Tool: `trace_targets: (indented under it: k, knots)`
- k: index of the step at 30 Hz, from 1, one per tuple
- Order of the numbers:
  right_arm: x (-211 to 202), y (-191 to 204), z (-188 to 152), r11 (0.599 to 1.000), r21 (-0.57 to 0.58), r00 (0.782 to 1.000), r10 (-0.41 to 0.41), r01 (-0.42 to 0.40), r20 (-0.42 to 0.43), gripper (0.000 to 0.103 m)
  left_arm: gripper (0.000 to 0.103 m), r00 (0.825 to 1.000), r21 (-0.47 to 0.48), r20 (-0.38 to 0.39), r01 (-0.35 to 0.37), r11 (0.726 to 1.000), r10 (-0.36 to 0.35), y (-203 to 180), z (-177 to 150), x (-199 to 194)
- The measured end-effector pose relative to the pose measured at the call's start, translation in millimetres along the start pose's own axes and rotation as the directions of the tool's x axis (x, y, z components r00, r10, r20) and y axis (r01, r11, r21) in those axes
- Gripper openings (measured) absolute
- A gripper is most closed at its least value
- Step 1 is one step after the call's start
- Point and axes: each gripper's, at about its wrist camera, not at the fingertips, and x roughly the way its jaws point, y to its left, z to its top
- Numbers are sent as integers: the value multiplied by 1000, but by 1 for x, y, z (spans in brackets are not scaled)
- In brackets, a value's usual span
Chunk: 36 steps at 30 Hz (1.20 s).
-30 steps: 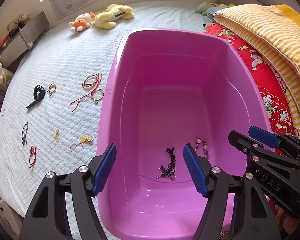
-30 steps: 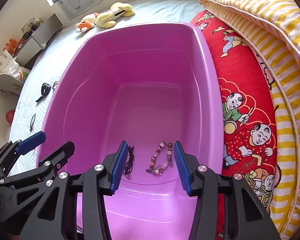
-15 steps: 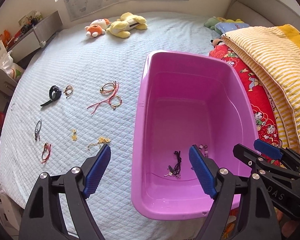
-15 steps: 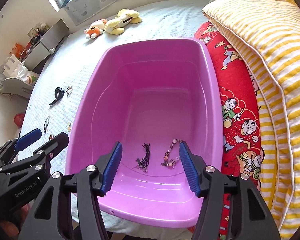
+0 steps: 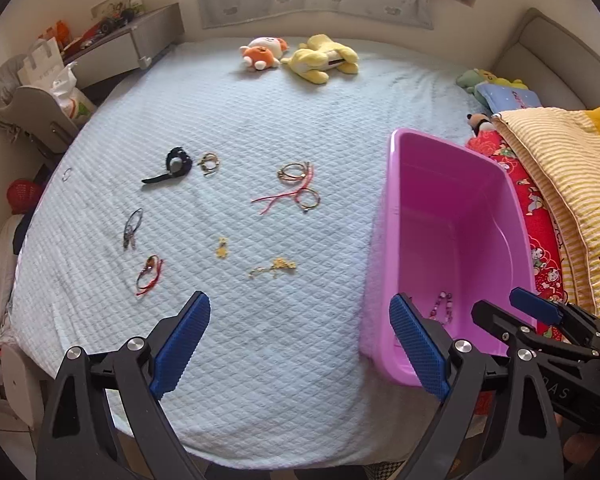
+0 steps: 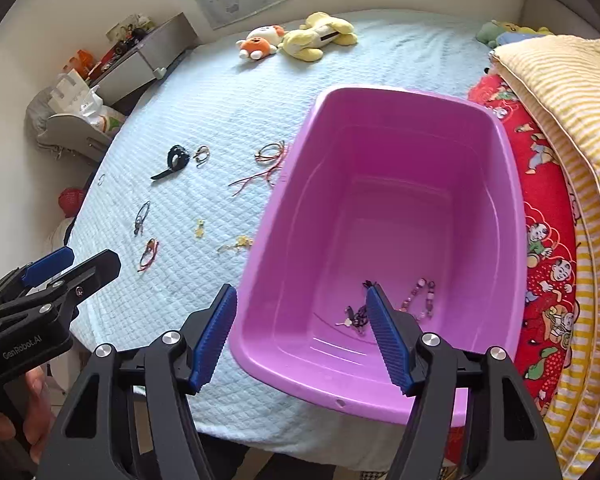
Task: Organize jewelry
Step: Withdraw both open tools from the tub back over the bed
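A pink plastic tub (image 5: 392, 216) (image 6: 512, 216) sits on the right of the bed. Inside lie a beaded bracelet (image 6: 420, 300) (image 5: 444, 306) and a black cord necklace (image 6: 356, 314). Several pieces lie on the light blue bedspread: a black watch (image 5: 172, 166), gold rings (image 5: 209, 163), red cord bracelets (image 5: 296, 188), a dark chain (image 5: 132, 226), a red bracelet (image 5: 148, 274), a small gold charm (image 5: 222, 248) and a gold chain (image 5: 274, 268). My left gripper (image 5: 300, 344) is open and empty above the bed's near edge. My right gripper (image 6: 302, 336) is open and empty above the tub's near left corner.
Plush toys (image 5: 300, 56) lie at the far side of the bed. A red printed quilt (image 6: 548, 240) and a yellow striped blanket (image 6: 572, 92) are piled right of the tub. A shelf (image 5: 112, 52) and a grey chair (image 5: 36, 112) stand left of the bed.
Both grippers have pulled back and up from inside the tub. The left one has swung left, so the jewelry on the bedspread now fills its view. Both stay open and empty.
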Motion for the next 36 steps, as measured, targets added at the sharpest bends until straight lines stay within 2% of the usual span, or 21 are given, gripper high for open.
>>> trace_targets:
  k: [6, 12, 16, 22, 25, 30, 36]
  knots:
    - [7, 56, 2, 996, -70, 999, 49, -49, 8, 67, 92, 999, -34, 16, -47, 998, 47, 64, -10, -18]
    - [23, 110, 6, 994, -89, 998, 64, -63, 9, 67, 94, 997, -56, 18, -69, 996, 70, 130, -14, -23]
    - [41, 146, 10, 997, -72, 1000, 29, -28, 11, 67, 94, 998, -54, 15, -53, 997, 54, 175, -11, -15]
    - [68, 187, 10, 998, 53, 999, -24, 23, 26, 67, 95, 1000, -4, 12, -14, 1000, 14, 236, 0, 11]
    - [83, 206, 7, 993, 89, 996, -83, 81, 23, 67, 96, 1000, 32, 17, 6, 999, -7, 261, 5, 29]
    - [103, 222, -1, 972, 192, 988, -145, 134, 47, 67, 96, 999, 108, 7, 36, 993, -37, 286, 10, 60]
    - [136, 226, -17, 950, 241, 978, -209, 198, 23, 67, 96, 998, 138, -7, 66, 988, -66, 297, 6, 97]
